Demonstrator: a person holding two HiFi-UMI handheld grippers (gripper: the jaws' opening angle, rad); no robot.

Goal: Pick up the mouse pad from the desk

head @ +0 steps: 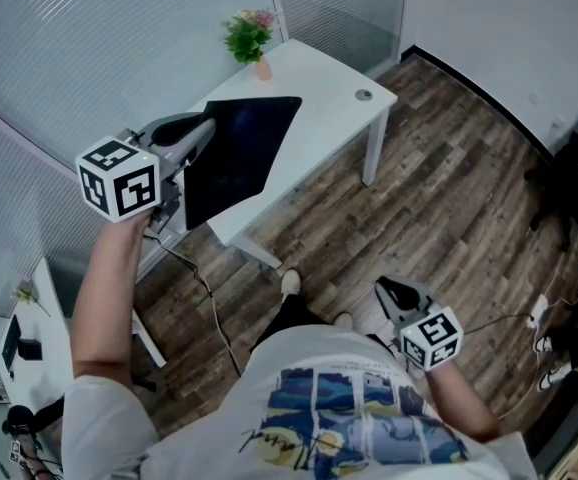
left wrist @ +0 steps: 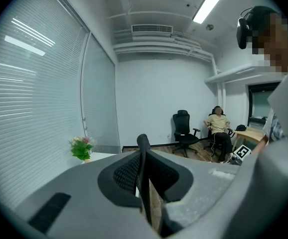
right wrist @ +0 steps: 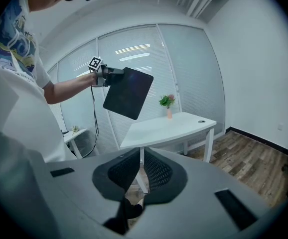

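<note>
The black mouse pad (head: 234, 158) hangs in the air above the white desk (head: 334, 103), clear of its top. My left gripper (head: 202, 134) is shut on the pad's left edge. In the left gripper view the pad shows only as a thin dark edge (left wrist: 143, 156) pinched between the jaws of the left gripper (left wrist: 143, 144). The right gripper view shows the pad (right wrist: 129, 92) held high at arm's length over the desk (right wrist: 169, 126). My right gripper (head: 390, 294) hangs low beside the person's hip. The right gripper (right wrist: 140, 156) holds nothing and its jaws are together.
A potted plant (head: 250, 38) stands at the desk's far corner, next to the window blinds. A cable (head: 209, 308) trails over the wood floor. A second small desk (head: 29, 318) is at the left. An office chair (left wrist: 184, 128) and a seated person (left wrist: 217, 128) are across the room.
</note>
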